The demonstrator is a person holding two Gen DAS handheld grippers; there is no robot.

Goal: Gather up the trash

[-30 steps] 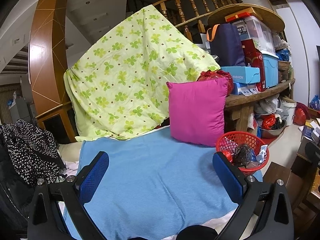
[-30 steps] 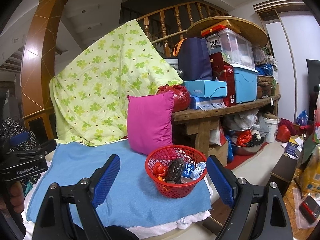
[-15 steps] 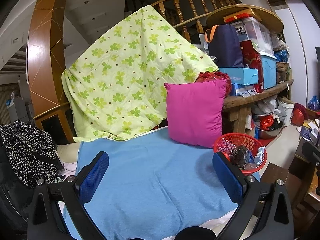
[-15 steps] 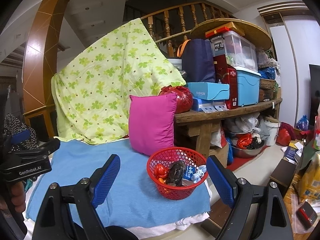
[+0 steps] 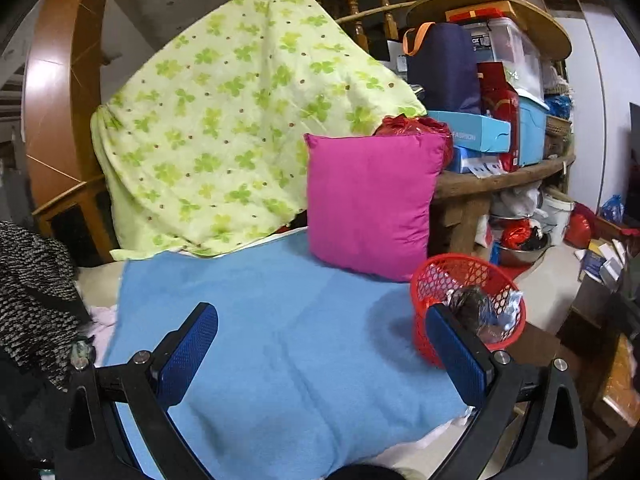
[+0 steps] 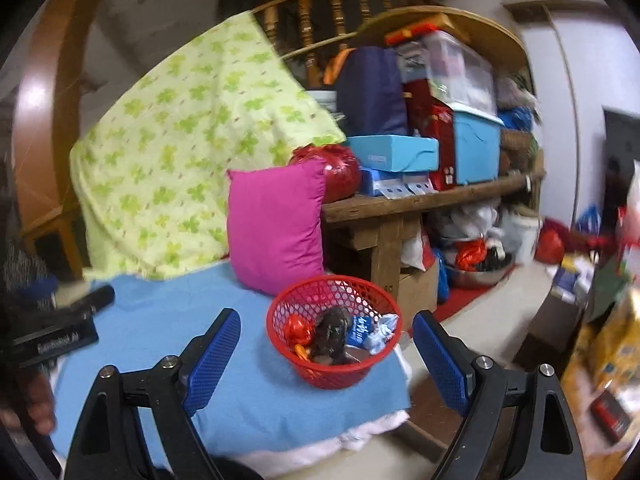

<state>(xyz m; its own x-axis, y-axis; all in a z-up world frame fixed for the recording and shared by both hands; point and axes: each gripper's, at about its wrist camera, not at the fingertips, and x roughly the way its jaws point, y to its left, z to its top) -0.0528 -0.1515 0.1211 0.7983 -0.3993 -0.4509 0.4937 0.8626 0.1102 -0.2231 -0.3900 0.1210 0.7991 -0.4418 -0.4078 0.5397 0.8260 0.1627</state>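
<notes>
left wrist: I see my left gripper (image 5: pixel 322 338) jaws wide apart, nothing between, over the blue blanket (image 5: pixel 260 320).
basket: red basket (image 5: pixel 466 304) at 3 o'clock, behind my right finger, wrappers inside.
right wrist: my right gripper (image 6: pixel 326 346) jaws apart, empty; red basket (image 6: pixel 334 332) between the fingers, untouched, on the blanket's corner.
pillow: pink pillow (image 6: pixel 276 226) at 11 o'clock of the basket.

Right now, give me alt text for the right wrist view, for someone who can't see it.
The open right gripper faces a red basket of trash on a blue towel. A pink pillow leans behind it against a green quilt, beside a cluttered wooden bench.
</notes>
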